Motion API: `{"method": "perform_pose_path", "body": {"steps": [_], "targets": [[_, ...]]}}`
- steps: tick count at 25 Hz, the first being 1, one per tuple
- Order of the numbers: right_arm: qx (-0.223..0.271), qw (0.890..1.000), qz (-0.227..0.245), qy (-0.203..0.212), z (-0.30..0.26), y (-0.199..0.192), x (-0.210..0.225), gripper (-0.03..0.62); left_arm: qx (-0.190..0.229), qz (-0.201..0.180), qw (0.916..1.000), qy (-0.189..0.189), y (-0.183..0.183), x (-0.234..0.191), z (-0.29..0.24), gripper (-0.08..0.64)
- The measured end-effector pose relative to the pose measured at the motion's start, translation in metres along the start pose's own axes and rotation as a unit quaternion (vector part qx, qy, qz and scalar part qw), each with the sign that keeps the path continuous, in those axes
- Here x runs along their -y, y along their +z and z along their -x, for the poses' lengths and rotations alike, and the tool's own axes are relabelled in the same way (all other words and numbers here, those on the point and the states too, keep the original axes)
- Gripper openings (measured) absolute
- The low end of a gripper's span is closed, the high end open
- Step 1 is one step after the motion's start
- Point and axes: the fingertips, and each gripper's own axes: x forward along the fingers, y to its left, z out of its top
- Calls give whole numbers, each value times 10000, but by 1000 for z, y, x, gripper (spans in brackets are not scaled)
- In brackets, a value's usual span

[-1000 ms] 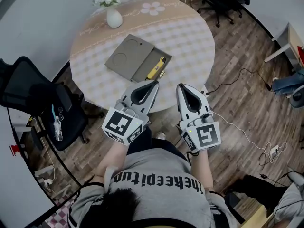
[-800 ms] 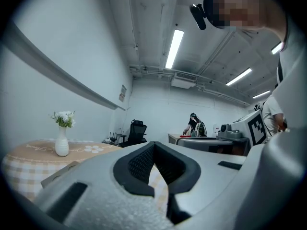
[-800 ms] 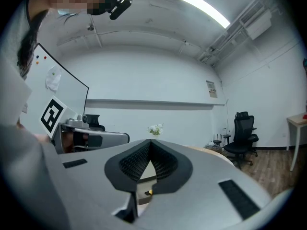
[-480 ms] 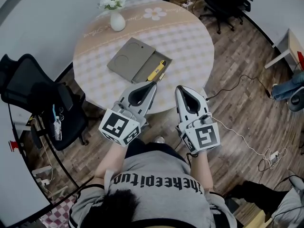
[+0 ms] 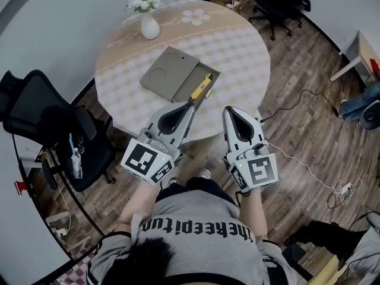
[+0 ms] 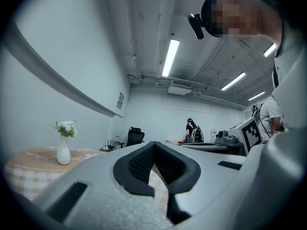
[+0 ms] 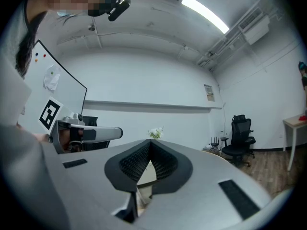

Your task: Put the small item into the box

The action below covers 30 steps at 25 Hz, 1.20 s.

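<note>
In the head view a round desk (image 5: 237,52) with a checked cloth carries a flat grey-brown box (image 5: 169,70) lying open, and a white vase of flowers (image 5: 148,22) stands at 11 o'clock from it. The small item, a yellow elongated piece (image 5: 199,88), lies in the narrow recess along the box's 4 o'clock side. The left gripper (image 5: 190,104) and right gripper (image 5: 229,109) are held side by side at 6 o'clock from the box. The left tip lines up with the box's near corner, but I cannot tell whether it touches. In the left gripper view the left gripper (image 6: 153,144) has its jaws closed with nothing between them. The vase (image 6: 63,150) sits at 9 o'clock and the right gripper's marker cube (image 6: 253,132) at 3 o'clock. In the right gripper view the right gripper (image 7: 149,142) also has its jaws pressed together and empty. The flowers (image 7: 155,132) peek over at 12 o'clock, and the left gripper (image 7: 88,134) is at 9 o'clock. My judgement is that the item already seems to rest in the box and neither gripper carries anything. If it still needs seating, the next move calls for opening one gripper, reaching forward and aligning the jaws across the yellow piece's long sides.
</note>
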Motion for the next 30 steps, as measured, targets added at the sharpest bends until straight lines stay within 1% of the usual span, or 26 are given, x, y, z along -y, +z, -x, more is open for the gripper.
{"method": "perform_pose_path", "body": {"steps": [7,11,14,16,24,30], "targets": [[13,9995,40,-318,10,4,-29,6,75,-15,9998,-205,9,-4,31,15],[8,9986,-45,-526,22,-7,-45,6,107,-30,9994,-321,11,-3,51,15],[19,9980,70,-622,25,5,-62,6,133,-34,9991,-407,14,-3,65,15],[18,9975,72,-699,29,6,-72,6,144,-35,9988,-465,16,-2,75,15],[55,9958,75,-909,46,3,-108,6,184,-29,9976,-670,18,3,111,15],[73,9952,81,-970,56,2,-131,6,217,-49,9967,-785,20,9,131,15]]}}
